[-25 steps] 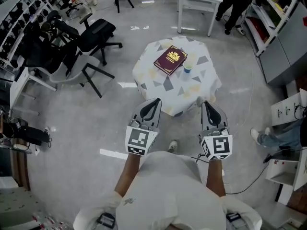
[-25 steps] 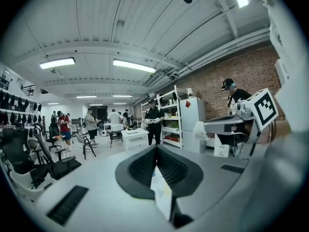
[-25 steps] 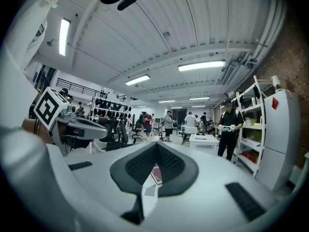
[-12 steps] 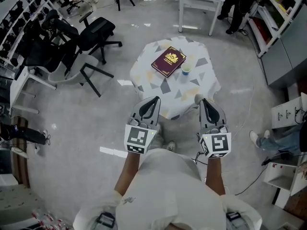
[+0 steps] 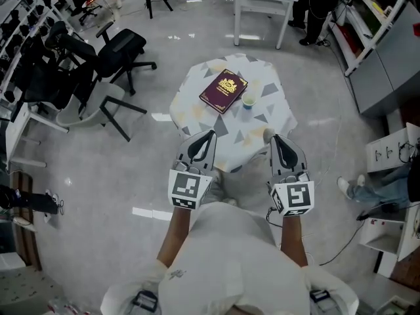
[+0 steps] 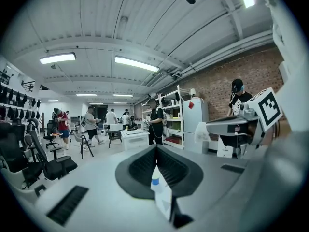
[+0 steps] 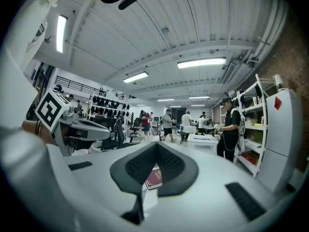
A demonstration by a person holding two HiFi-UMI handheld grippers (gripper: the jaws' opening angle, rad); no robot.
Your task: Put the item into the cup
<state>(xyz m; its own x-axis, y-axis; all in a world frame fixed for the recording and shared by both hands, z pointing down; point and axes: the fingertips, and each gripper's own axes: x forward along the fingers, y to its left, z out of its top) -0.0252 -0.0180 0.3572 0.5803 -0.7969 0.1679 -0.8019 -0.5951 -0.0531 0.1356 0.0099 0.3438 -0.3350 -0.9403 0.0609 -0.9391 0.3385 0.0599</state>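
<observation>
Grey floor (image 5: pixel 98 176) and office chairs (image 5: pixel 115 51) surround a small table (image 5: pixel 197 107) under a patterned cloth. From the head view, we have drawn nearer over the last second. The table now sits further under both grippers, so we judge the approach nearly done and no pick begun. A maroon book (image 5: pixel 223 91) lies on the table, with the cup (image 5: pixel 248 100) just beside its right edge. Which small item goes in, we cannot tell. The left gripper (image 5: pixel 210 134) and right gripper (image 5: pixel 275 137) hover over the near edge, well short of the cup.

From the left gripper view, its jaws are pressed together on nothing, and the cup shows ahead, below them.

From the right gripper view, its jaws likewise meet empty, with the book ahead.
</observation>
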